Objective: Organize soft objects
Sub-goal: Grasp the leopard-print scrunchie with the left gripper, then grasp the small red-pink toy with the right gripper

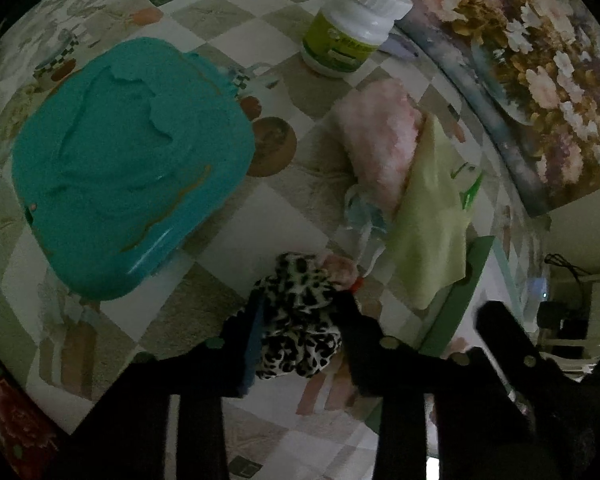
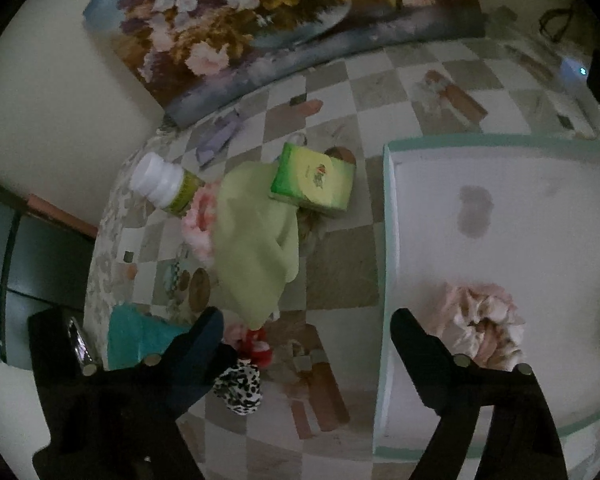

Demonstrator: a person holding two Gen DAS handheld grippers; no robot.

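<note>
Left wrist: left gripper [image 1: 300,320] clenched on soft, light leopard scrunchie [image 1: 298,320], mid-bunch; right gripper [image 2: 306,334] released, near tray [image 2: 388,280].

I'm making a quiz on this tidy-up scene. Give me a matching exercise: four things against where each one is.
Things:
1. leopard scrunchie
2. pink scrunchie
3. white-capped bottle
4. green cloth

Places:
A. lying in the white tray
B. standing on the tablecloth
C. draped over a fluffy pink thing
D. between the left gripper's fingers

Pairs: 1-D, 2-A, 3-B, 4-C
</note>
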